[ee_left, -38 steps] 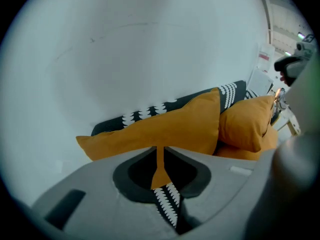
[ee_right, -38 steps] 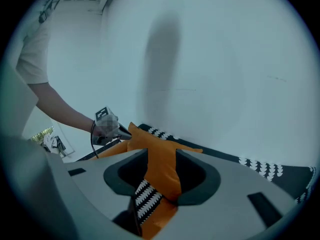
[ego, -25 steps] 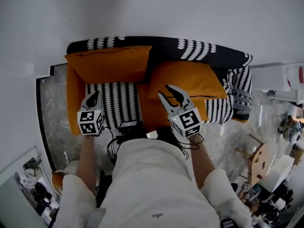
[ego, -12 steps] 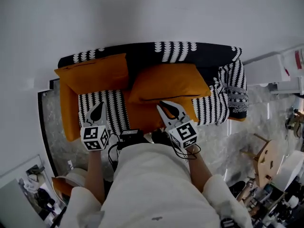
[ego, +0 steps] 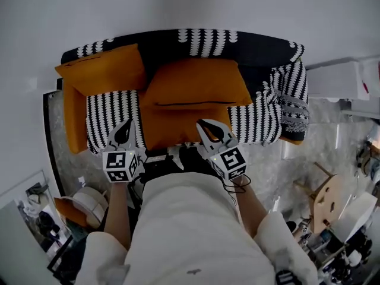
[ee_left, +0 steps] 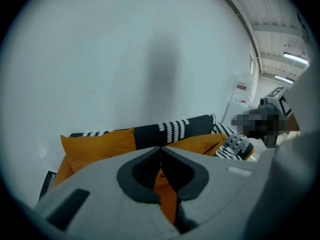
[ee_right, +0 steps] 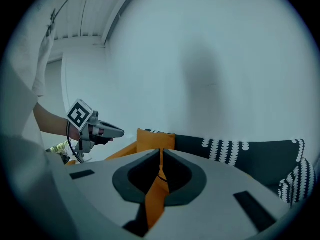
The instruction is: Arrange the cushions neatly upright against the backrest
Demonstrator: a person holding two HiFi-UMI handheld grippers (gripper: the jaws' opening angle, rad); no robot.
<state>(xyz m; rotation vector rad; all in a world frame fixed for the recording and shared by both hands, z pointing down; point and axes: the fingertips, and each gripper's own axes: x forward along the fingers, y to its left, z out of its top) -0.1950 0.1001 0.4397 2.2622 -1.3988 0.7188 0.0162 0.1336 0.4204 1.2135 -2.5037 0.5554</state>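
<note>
Left gripper [ego: 127, 127] clenched, empty. Right gripper [ego: 209, 128] jaws have just been closing on nothing. Risk: the middle cushion [ego: 196, 82] looks slumped and may slide off the backrest [ego: 202, 40] unheld.

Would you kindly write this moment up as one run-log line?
left gripper: shut, empty | right gripper: fingers just closed together, nothing between | left cushion, middle cushion: against backrest

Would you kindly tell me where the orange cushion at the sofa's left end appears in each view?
Head view: the orange cushion sits upper left, leaning on the backrest.
Left gripper view: the cushion is left of centre, lower half.
Right gripper view: it stands at centre, slightly below the middle.
Shared landmark: the black backrest with white pattern.
</note>
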